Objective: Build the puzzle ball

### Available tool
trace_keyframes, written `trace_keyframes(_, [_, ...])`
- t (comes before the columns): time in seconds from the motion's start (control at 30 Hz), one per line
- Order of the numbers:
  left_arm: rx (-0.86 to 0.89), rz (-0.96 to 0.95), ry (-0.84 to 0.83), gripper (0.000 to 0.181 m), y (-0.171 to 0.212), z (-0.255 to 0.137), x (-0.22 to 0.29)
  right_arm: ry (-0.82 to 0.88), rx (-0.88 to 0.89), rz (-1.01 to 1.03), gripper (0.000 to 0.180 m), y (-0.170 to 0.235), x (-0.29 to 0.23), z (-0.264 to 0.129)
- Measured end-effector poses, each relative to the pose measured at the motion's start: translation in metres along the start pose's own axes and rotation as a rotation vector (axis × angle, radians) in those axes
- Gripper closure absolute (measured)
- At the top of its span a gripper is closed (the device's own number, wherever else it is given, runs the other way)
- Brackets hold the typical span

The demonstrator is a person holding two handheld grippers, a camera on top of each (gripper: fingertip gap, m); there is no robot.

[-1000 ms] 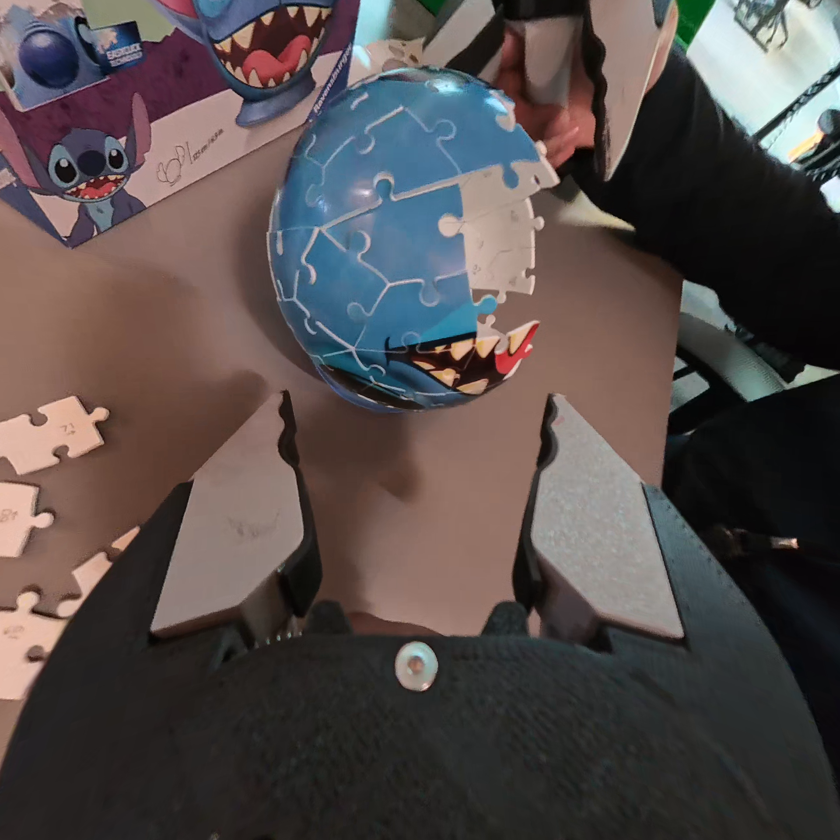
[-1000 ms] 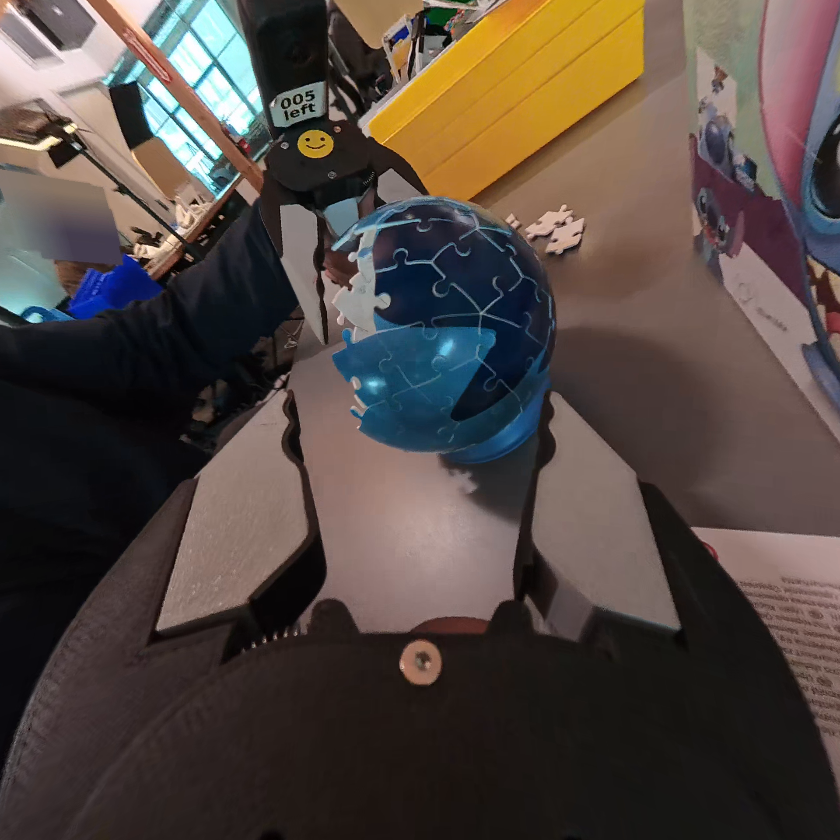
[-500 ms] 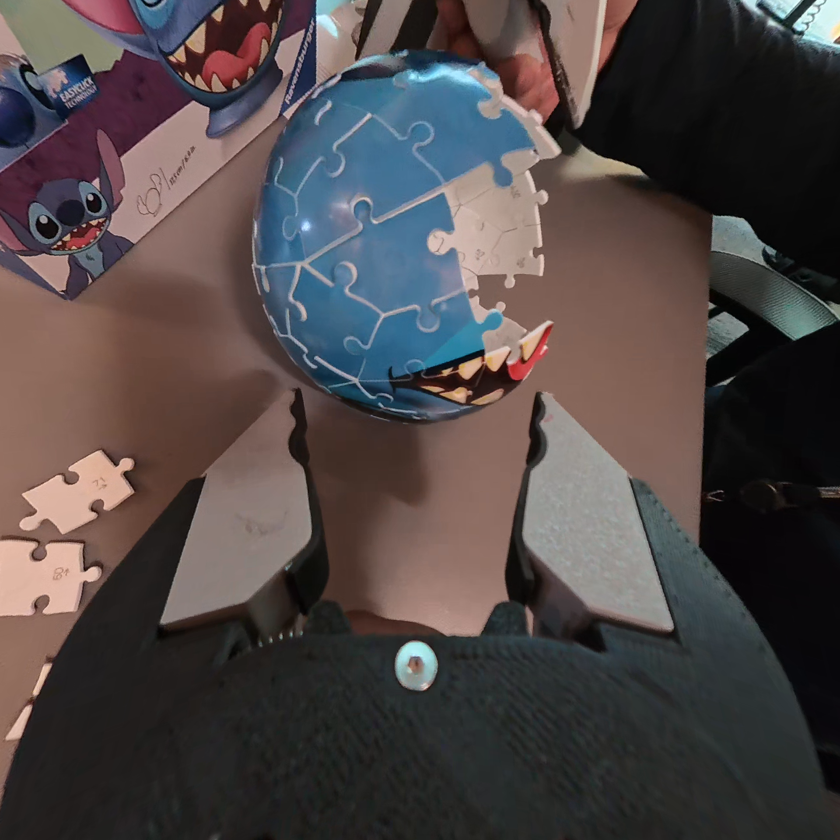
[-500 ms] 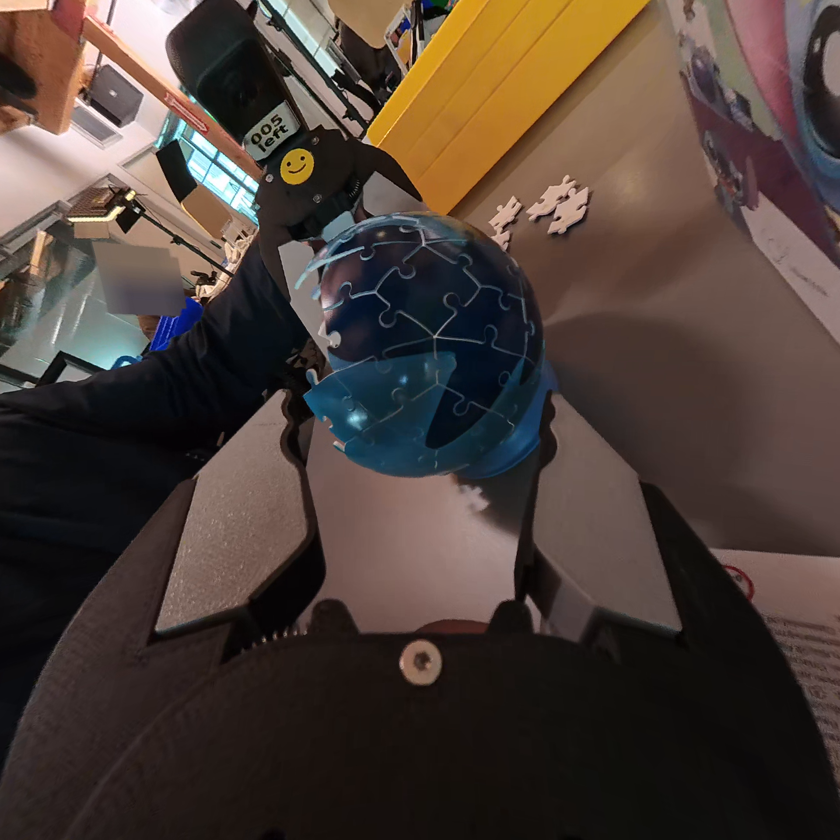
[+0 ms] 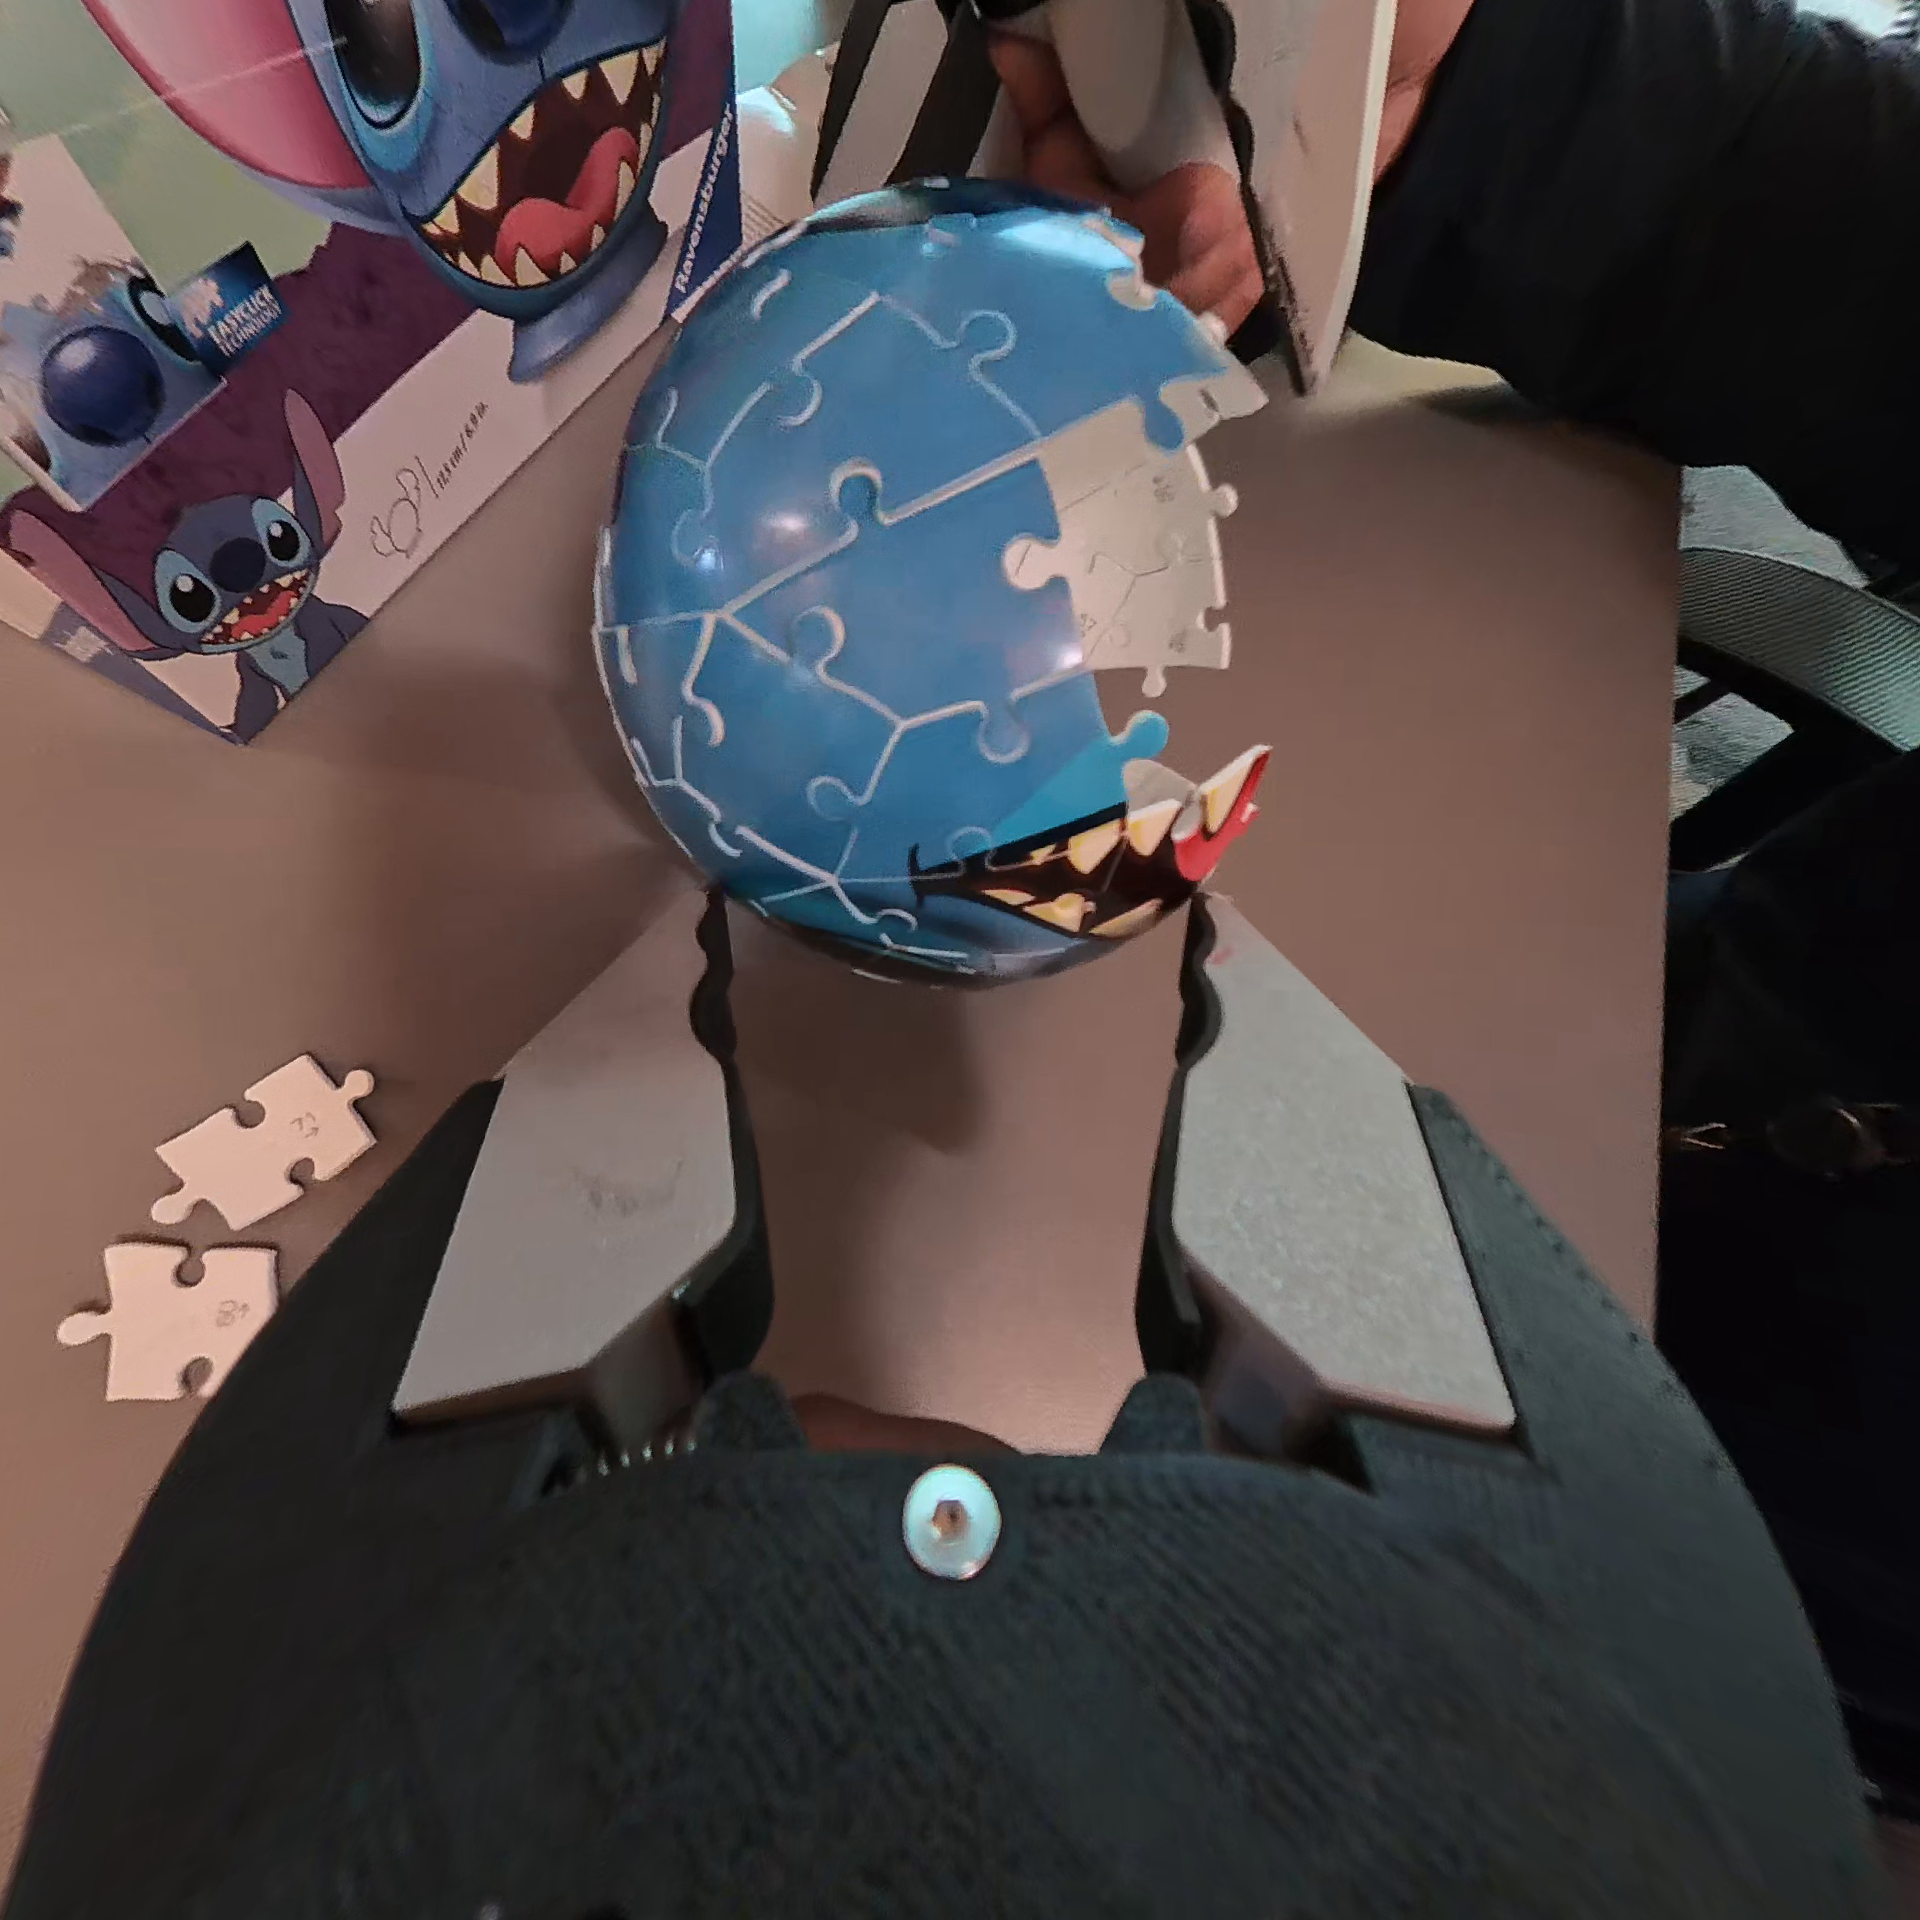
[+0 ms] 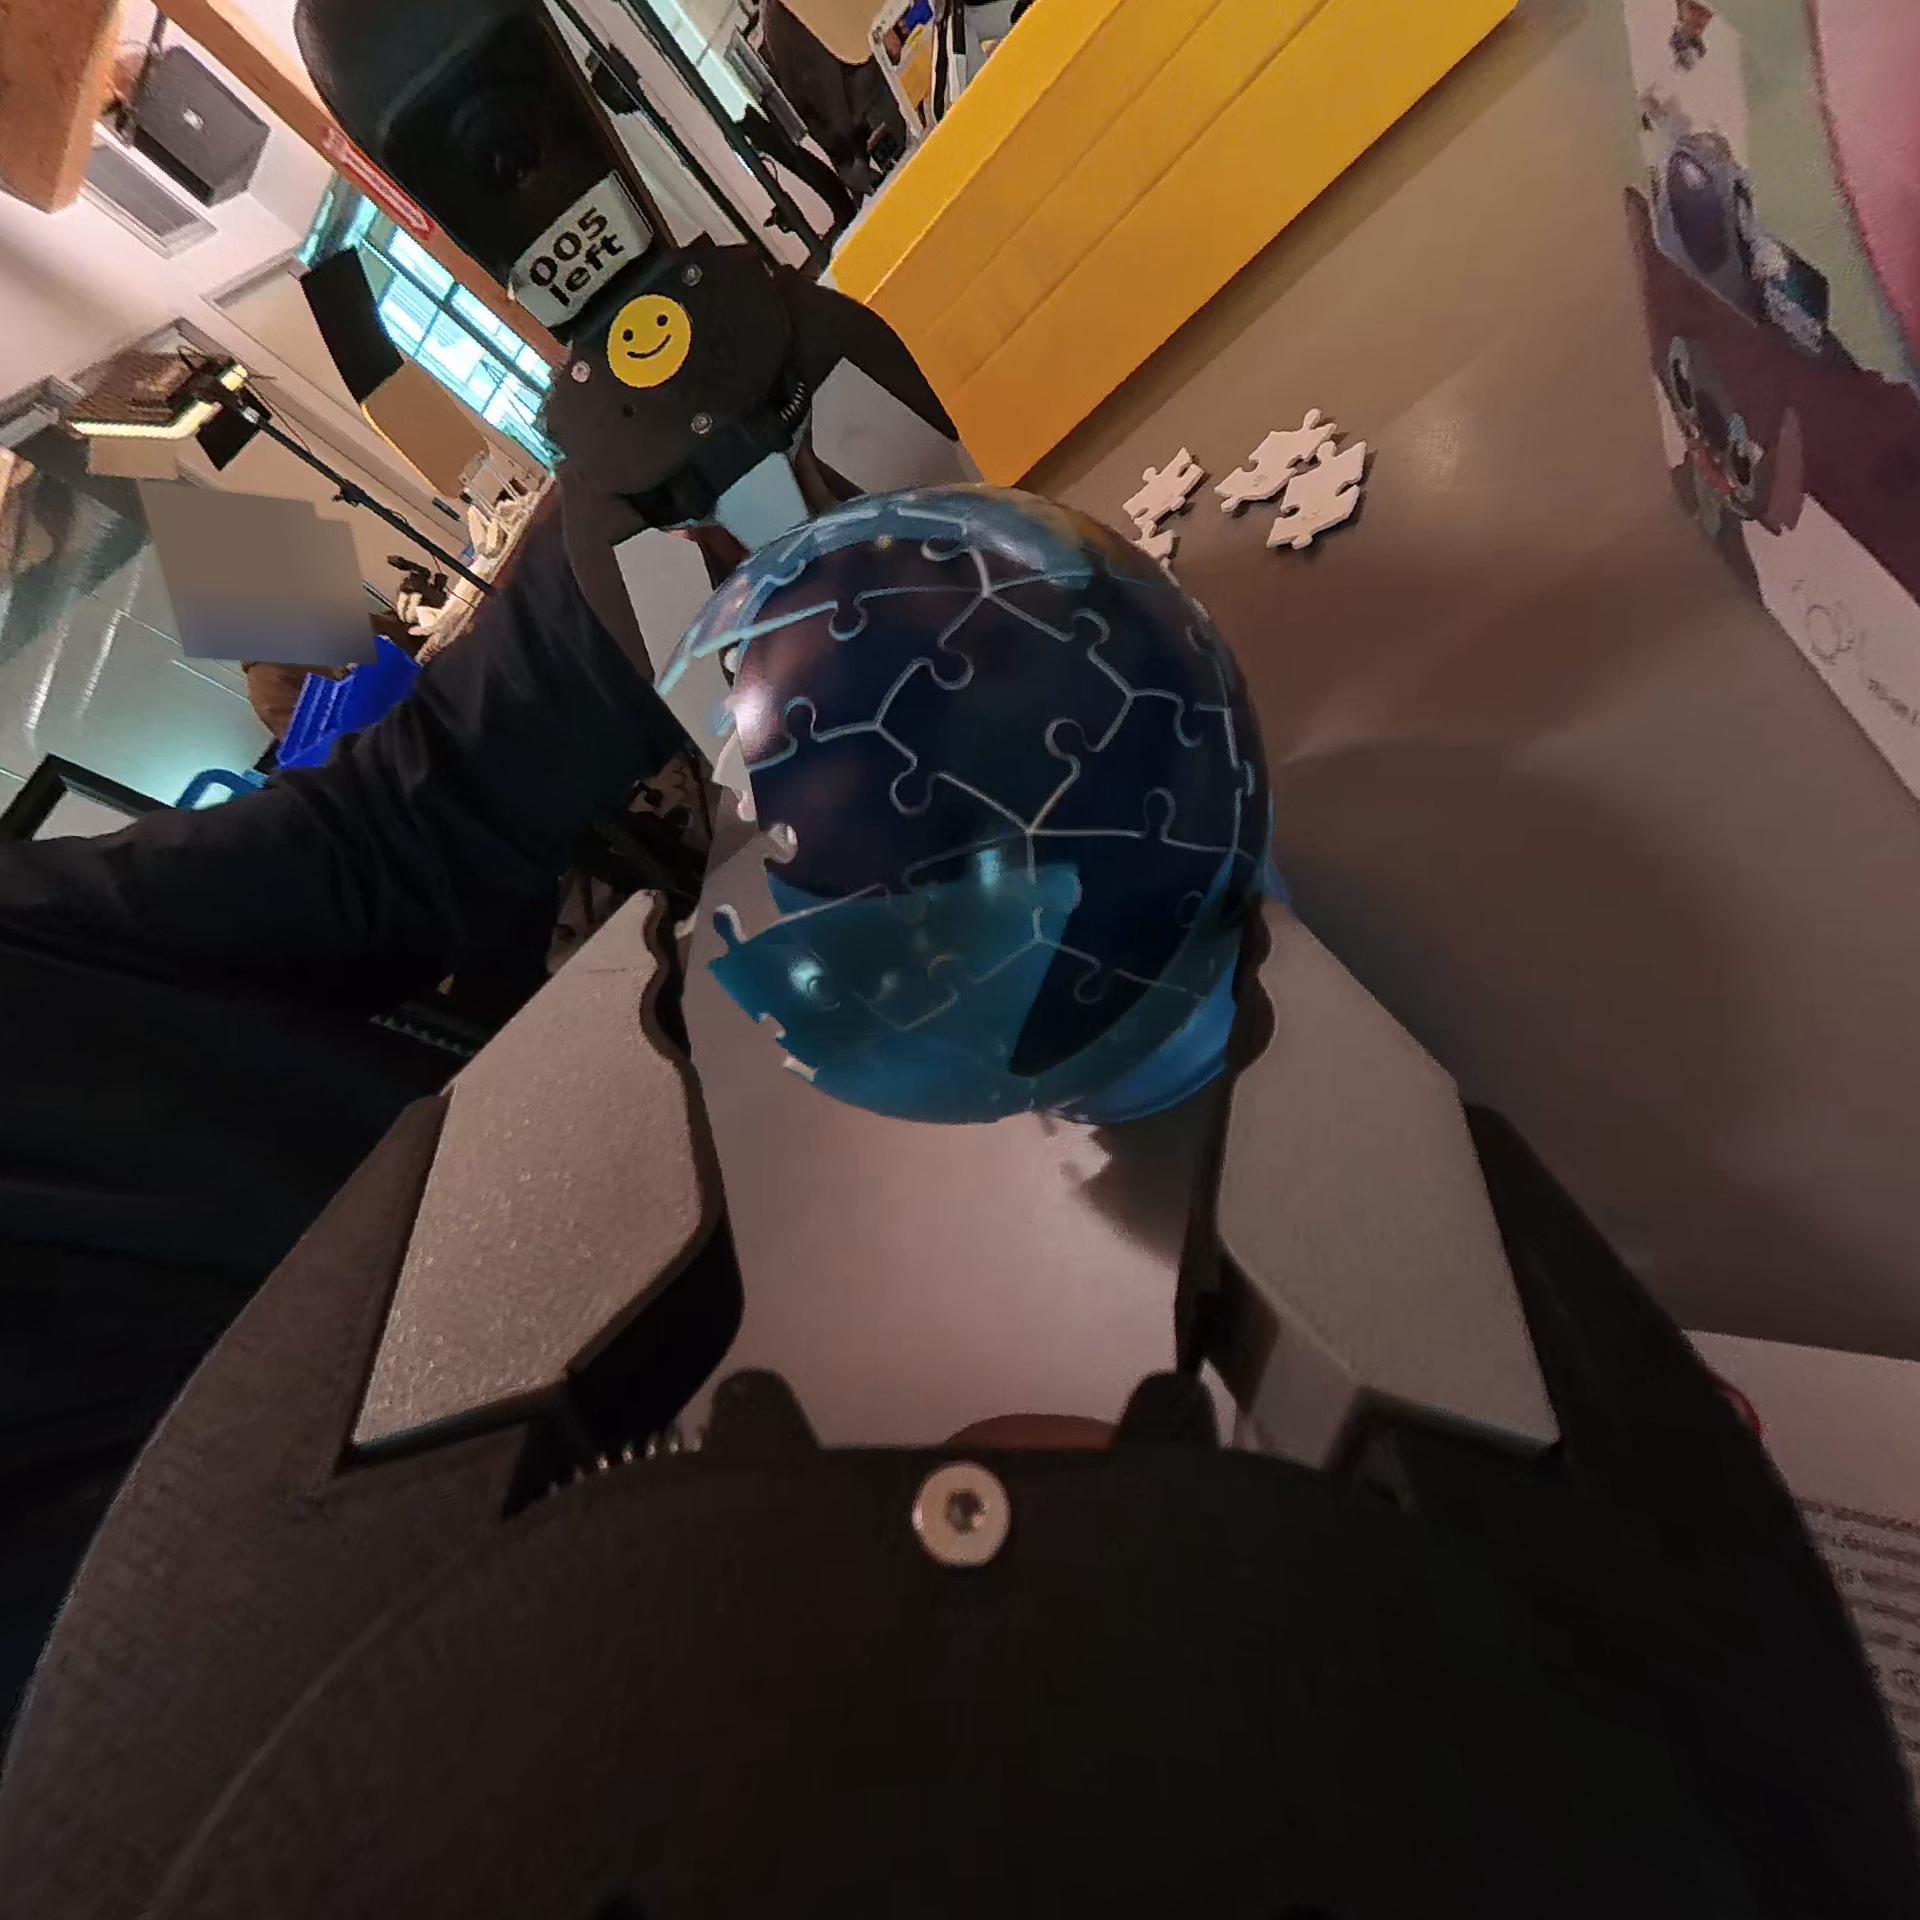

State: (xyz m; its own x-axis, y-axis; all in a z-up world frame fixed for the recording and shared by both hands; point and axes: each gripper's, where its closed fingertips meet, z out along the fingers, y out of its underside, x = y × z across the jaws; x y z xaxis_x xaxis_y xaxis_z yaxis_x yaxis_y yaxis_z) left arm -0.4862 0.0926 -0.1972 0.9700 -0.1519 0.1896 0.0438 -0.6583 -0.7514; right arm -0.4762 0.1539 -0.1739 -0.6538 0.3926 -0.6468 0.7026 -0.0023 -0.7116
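Closing in from both sides, your two tools bracket the half-built puzzle ball (image 5: pixel 894 582), which sits on the brown table (image 5: pixel 312 883) near its right edge. At far left in the left wrist view lie two loose white pieces (image 5: pixel 265 1138), face down, with the puzzle box (image 5: pixel 343 343) behind them. Your left tool (image 5: pixel 951 925) is open, fingertips just at the ball's near underside, holding nothing. To the right, the shell ends in a jagged edge, white piece backs showing above the printed teeth; that gap is still unfilled.

In the right wrist view, your right tool (image 6: pixel 951 945) is also open, its right finger against the ball's blue base (image 6: pixel 1174 1081), the left one apart.

You appear to be steadying the ball. Next, grip gently, since squeezing could pop joints, then fetch a loose piece.
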Motion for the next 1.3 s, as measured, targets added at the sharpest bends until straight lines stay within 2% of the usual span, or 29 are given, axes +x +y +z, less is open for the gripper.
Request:
trace_keyframes(0.47, [0.003,0.259,-0.184,0.095,-0.008,-0.012,-0.008,0.084,0.054,-0.187,0.08,-0.015,0.0,0.005])
trace_keyframes(0.63, [-0.002,0.337,-0.261,0.095,-0.01,-0.014,-0.013,0.115,0.079,-0.264,0.077,-0.021,0.001,0.008])
trace_keyframes(0.8, [0.003,0.343,-0.281,0.095,-0.008,-0.017,-0.017,0.112,0.138,-0.346,0.078,-0.031,-0.007,0.006])
trace_keyframes(0.93, [-0.005,0.395,-0.298,0.092,-0.006,-0.014,-0.016,0.069,0.192,-0.37,0.09,-0.038,-0.015,0.004])
trace_keyframes(1.3, [0.071,0.39,-0.314,0.095,-0.006,-0.017,-0.011,0.068,0.189,-0.392,0.089,-0.033,-0.016,0.002])
